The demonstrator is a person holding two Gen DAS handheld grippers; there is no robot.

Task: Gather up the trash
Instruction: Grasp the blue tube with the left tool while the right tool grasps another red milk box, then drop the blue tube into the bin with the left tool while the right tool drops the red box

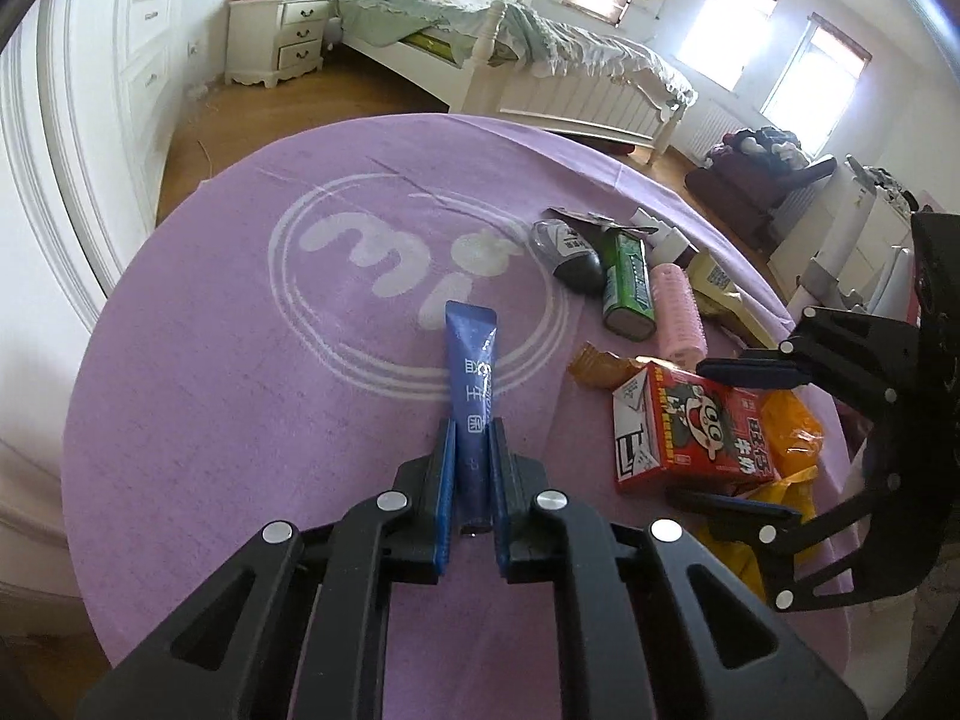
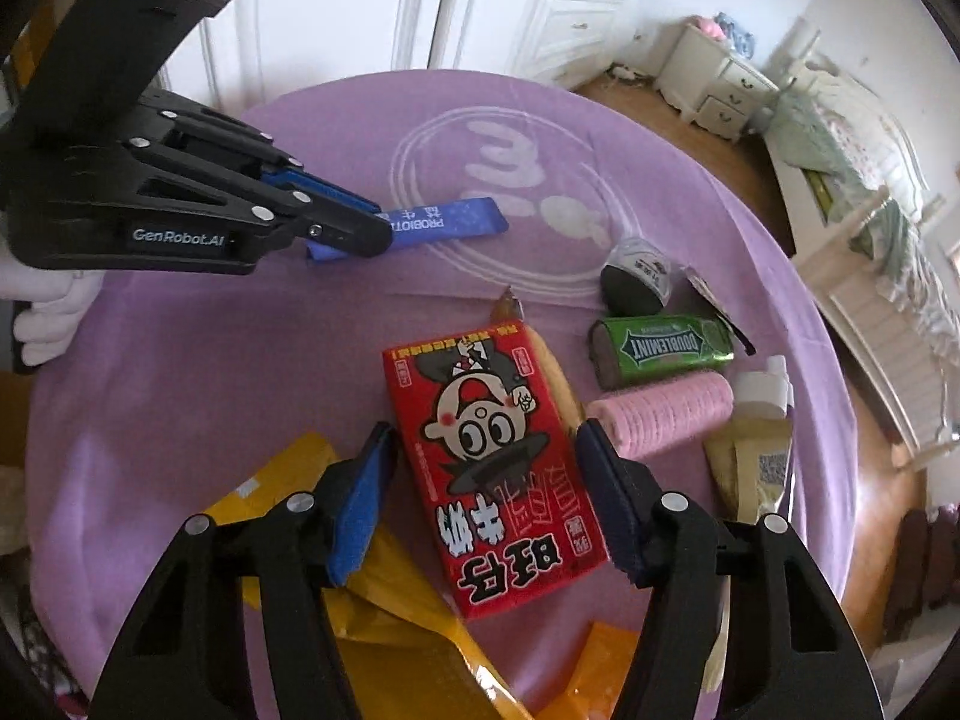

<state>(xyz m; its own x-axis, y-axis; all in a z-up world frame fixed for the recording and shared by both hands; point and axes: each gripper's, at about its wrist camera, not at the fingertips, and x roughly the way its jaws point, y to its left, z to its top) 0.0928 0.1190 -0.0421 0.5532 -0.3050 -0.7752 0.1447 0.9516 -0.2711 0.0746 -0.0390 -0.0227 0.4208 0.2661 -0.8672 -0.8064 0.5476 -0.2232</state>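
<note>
Left gripper (image 1: 471, 438), nearest the left wrist lens: jaws clenched on blue sachet (image 1: 472, 372), pads pressed against both long sides of its near end. Long axis of sachet in line with the fingers, pointing away from the camera toward the white logo (image 1: 384, 252) printed on the purple cloth (image 1: 240, 390); far, wider end lying on the edge of that logo. Seen from the right wrist view, same blue sachet (image 2: 441, 225) running roughly level across the frame, free end to the right, gripped end hidden between the left gripper's (image 2: 366, 228) blue pads; a white-gloved hand (image 2: 48, 312) visible behind it at the left edge.

Right gripper (image 2: 486, 492): jaws released and straddling red carton (image 2: 498, 480), one pad at each long side, a visible gap on both, no contact seen. Carton flat on the cloth, long axis roughly along the fingers, printed face up, partly over yellow wrappers (image 2: 390, 600). In the left wrist view, right gripper (image 1: 744, 438) entering from the right, fingers above and below red carton (image 1: 690, 426).

Beyond the carton, side by side: pink roll (image 2: 666, 414), green gum pack (image 2: 660, 348), dark pouch (image 2: 636, 282), beige packet (image 2: 756, 462).
</note>
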